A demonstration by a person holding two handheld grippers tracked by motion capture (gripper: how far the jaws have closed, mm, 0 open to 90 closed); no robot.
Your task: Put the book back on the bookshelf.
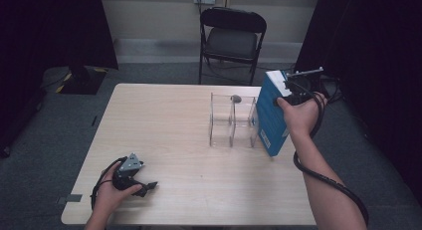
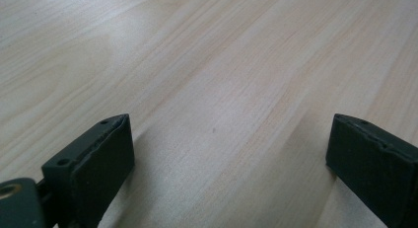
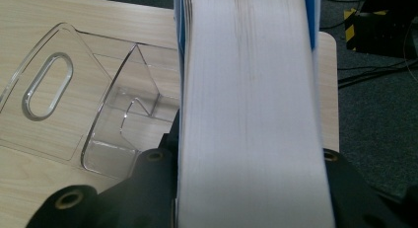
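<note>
The right hand-held gripper [image 1: 291, 93] is clamping the blue book [image 1: 271, 115] upright, just right of the clear rack [image 1: 232, 121]. The left hand-held gripper [image 1: 144, 187] is resting wide open and empty on the desk [image 1: 164, 120], well apart.

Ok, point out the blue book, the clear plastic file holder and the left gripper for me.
blue book [image 1: 271, 115], high view, on its blue cover.
clear plastic file holder [image 1: 221, 121], high view, on its front clear wall.
left gripper [image 1: 149, 186], high view, between its jaws' tips.

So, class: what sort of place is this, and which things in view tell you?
Probably a recording room or lab, not a home: dark curtains on both sides, grey carpet, one folding chair and a plain wooden table.
</note>
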